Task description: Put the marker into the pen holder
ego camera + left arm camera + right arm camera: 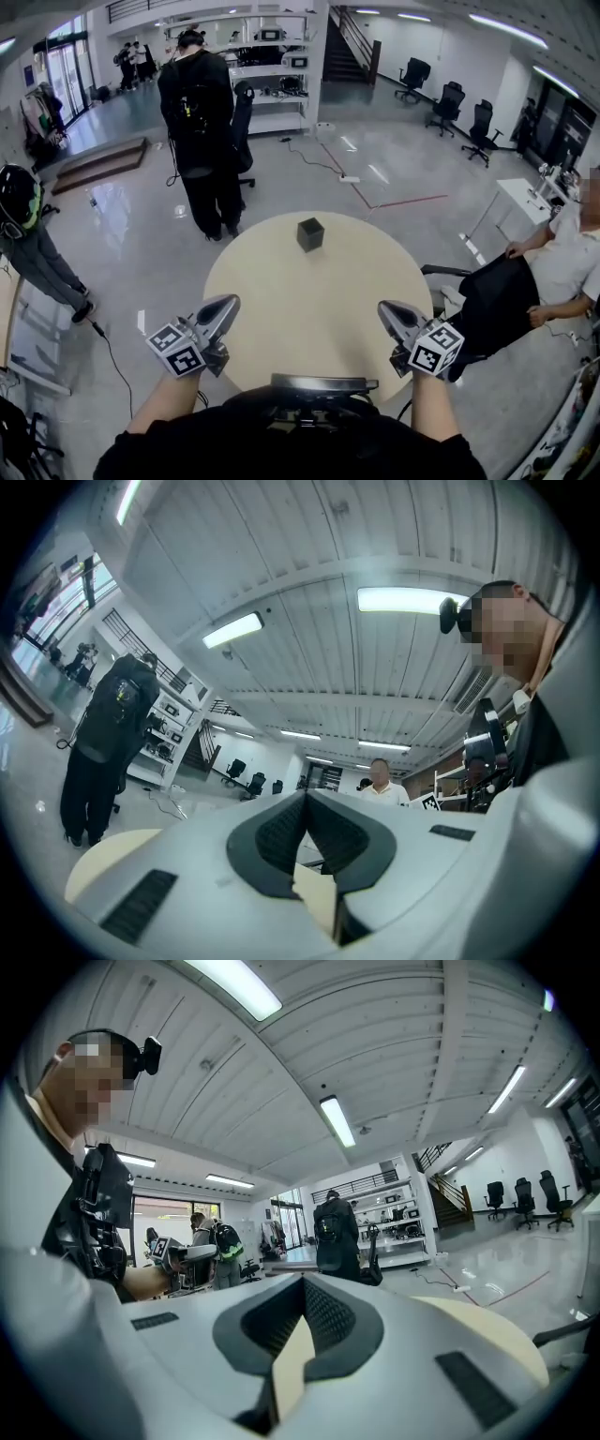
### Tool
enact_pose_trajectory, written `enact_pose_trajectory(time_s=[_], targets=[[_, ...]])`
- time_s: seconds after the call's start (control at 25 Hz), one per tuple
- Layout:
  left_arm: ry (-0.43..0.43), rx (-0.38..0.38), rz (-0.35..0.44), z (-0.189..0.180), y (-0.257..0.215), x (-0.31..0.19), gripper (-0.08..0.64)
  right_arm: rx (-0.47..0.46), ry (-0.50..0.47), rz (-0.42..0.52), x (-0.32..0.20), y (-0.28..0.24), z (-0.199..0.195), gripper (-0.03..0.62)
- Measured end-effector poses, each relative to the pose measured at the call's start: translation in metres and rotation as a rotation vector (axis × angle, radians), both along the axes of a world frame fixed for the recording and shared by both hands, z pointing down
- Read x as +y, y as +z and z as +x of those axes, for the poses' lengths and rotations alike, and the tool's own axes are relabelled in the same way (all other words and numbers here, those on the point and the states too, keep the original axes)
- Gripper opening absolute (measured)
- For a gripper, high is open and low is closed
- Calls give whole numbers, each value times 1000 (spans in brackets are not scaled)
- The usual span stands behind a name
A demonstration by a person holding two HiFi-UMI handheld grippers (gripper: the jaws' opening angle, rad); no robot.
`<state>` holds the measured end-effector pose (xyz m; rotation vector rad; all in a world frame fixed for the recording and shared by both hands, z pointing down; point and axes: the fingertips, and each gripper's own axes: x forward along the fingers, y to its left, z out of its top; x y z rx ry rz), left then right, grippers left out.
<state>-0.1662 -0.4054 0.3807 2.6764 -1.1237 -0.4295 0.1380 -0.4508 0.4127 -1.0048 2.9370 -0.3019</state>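
Note:
A small black square pen holder point(310, 233) stands on the far part of the round beige table point(309, 319). No marker shows in any view. My left gripper point(228, 304) hovers over the table's near left edge, jaws shut and empty, pointing across the table. My right gripper point(385, 308) hovers over the near right edge, also shut with nothing between its pads. In the left gripper view the left gripper point(305, 800) has its dark pads meeting at the tips, and the right gripper view shows the same of the right gripper point(302, 1284). The pen holder is well ahead of both.
A person in black point(202, 122) stands just beyond the table's far left. A seated person point(548, 272) is close to the table's right side. Another person point(33, 248) stands at the left. Shelving point(272, 66) and office chairs point(448, 105) are farther back.

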Motion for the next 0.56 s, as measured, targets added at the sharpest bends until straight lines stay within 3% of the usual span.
enact_pose_trajectory(time_s=[0.56], targets=[[38,5,-13,-8,5,-10,-6,13,41,6,5,2,-3,2]])
